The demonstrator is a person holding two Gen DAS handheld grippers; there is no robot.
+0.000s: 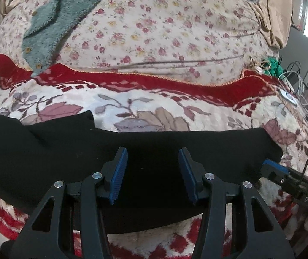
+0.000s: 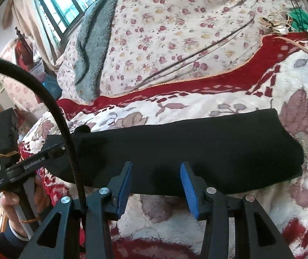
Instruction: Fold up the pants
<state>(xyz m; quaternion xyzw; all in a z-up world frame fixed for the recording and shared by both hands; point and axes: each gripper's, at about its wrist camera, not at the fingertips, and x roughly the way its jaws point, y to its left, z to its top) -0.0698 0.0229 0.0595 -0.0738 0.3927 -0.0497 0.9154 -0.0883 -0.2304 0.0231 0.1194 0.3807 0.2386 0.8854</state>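
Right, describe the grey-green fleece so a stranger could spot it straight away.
Start at the bed, covered by a small-flowered sheet behind a plush red-bordered blanket. The grey-green fleece lies crumpled on the sheet's far left side, its lower end reaching the red border. It is the only plain, shaggy fabric there, unlike the smooth black pants nearer the camera.

Each black two-finger gripper (image 1: 153, 173) (image 2: 156, 182) has ribbed blue pads (image 2: 189, 188), silver screws and triangular cut-outs. Beside the right gripper, a black ribbed cable (image 2: 46, 92) arcs; the hand (image 2: 9, 200) wears a dark blue sleeve (image 2: 0, 241).
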